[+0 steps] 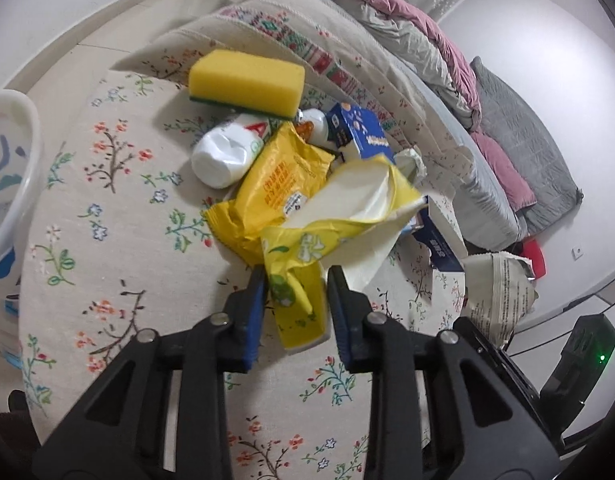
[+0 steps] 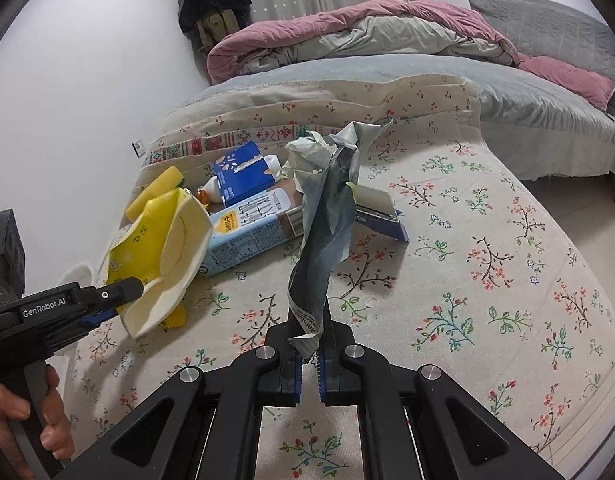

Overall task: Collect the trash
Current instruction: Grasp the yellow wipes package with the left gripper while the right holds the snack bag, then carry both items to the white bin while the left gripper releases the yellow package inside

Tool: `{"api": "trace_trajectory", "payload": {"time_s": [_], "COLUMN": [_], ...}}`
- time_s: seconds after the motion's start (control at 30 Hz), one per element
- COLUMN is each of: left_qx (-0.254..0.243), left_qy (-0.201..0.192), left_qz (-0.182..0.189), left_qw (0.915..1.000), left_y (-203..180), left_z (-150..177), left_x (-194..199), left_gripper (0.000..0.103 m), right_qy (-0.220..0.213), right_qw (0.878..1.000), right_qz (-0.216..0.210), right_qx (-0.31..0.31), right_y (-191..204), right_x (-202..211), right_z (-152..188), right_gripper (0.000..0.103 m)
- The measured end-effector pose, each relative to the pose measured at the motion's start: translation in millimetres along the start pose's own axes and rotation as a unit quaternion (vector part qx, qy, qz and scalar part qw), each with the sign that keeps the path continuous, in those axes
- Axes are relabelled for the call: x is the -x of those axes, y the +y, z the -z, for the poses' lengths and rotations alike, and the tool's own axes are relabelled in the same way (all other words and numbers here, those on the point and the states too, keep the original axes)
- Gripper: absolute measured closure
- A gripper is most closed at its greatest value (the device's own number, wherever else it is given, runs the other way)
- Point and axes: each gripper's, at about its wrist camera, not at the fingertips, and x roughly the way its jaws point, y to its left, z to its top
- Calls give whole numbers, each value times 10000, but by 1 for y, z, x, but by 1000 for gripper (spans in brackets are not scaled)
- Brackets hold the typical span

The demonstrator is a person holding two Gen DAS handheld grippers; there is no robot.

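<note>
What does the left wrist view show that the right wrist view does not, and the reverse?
Only the left wrist view shows the crushed white bottle, the orange-yellow packet and a white basin's rim. Only the right wrist view shows the light blue milk carton, the person's hand on the left gripper's handle, and the right gripper shut on a grey wrapper. Both show the left gripper holding the pale yellow wipes pack, the yellow sponge, the dark blue carton and the floral cloth.
</note>
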Motion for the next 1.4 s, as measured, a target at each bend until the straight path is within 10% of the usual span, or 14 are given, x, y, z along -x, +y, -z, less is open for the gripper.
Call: {"api": "trace_trajectory", "payload": {"time_s": [0.13, 0.7, 1.4], "left_qx": [15, 228, 1238], "left_qy": [-154, -928, -1796], "left_qz": [12, -453, -1980], "left_qw": [9999, 9944, 9556], "left_y": [3, 47, 172], "left_z": [1, -8, -4], "left_x": [16, 74, 143], "left_gripper": [85, 85, 85], "right_qy": [-54, -7, 353], "right_qw": [10000, 9972, 9792], "right_qz": [-62, -481, -1314], "right_qx": [43, 577, 1508], "right_y": [4, 67, 196], "right_x": [6, -2, -44], "right_z": [-2, -4, 8], "right_gripper": [97, 97, 97]}}
